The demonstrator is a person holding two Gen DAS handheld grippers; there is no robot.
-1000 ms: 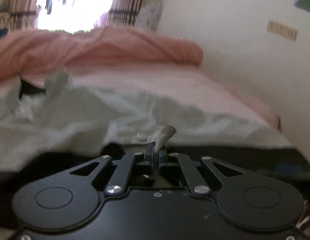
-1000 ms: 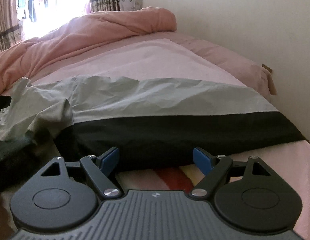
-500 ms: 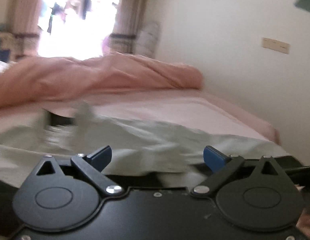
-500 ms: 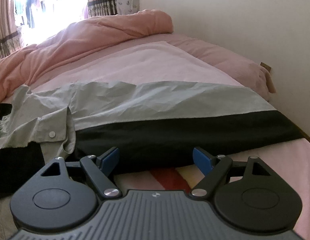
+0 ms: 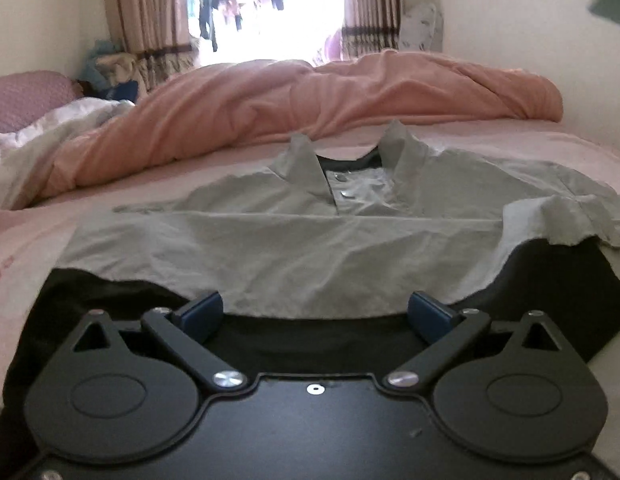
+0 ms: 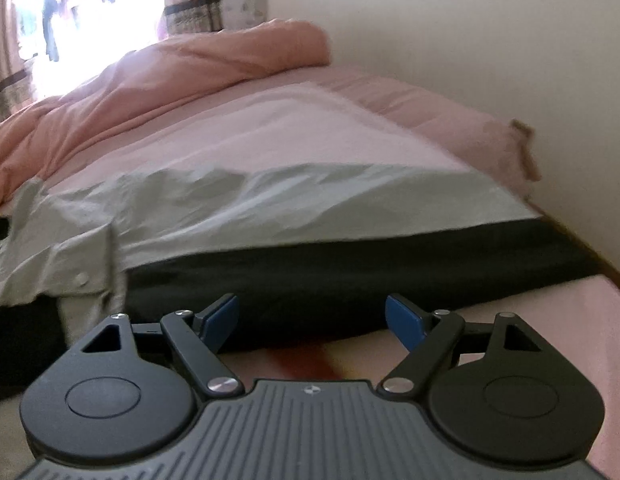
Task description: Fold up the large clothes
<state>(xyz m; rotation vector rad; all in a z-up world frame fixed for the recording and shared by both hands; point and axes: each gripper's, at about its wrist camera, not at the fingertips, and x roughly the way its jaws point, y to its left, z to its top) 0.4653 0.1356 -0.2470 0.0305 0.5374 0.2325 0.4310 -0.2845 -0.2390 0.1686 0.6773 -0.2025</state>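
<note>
A large collared shirt, grey on top with a black lower band, lies spread on the pink bed. In the left wrist view its grey body (image 5: 294, 240) has the collar (image 5: 310, 164) at the far end and a sleeve folded over at the right (image 5: 566, 220). My left gripper (image 5: 316, 314) is open and empty, just above the black band (image 5: 310, 344). In the right wrist view the shirt (image 6: 294, 204) stretches to the right. My right gripper (image 6: 312, 320) is open and empty at the black hem (image 6: 350, 276).
A bunched salmon duvet (image 5: 310, 104) lies across the far side of the bed. A white wall (image 6: 470, 40) runs along the bed's right edge. A window with curtains (image 5: 270, 8) is at the far end. A purple pillow (image 5: 26, 96) and white bedding are at far left.
My left gripper opened and let go of the shirt fabric, then drew back and turned left to face the collar. The right gripper stayed open and shifted slightly.
</note>
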